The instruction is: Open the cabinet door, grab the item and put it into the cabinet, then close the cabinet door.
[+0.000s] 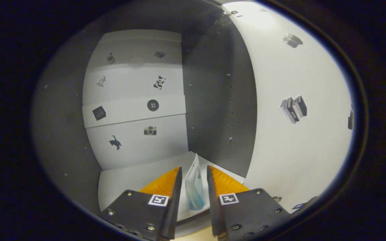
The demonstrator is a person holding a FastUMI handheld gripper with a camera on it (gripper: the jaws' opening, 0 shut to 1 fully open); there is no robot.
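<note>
While it stands upright on the white cabinet floor (129, 180), a small clear plastic pouch with blue contents (194, 190) is seen between the gripper (194, 174) fingers, which are parted beside it; contact cannot be told. Stickered white back panels (136, 87) and the open white door (290, 134) are seen beyond.

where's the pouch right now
In the gripper view, the pouch stands upright between the gripper fingers, over the cabinet floor, near the open door.

gripper view looks close into the open cabinet (219, 100), over its fingers (176, 187)
</note>
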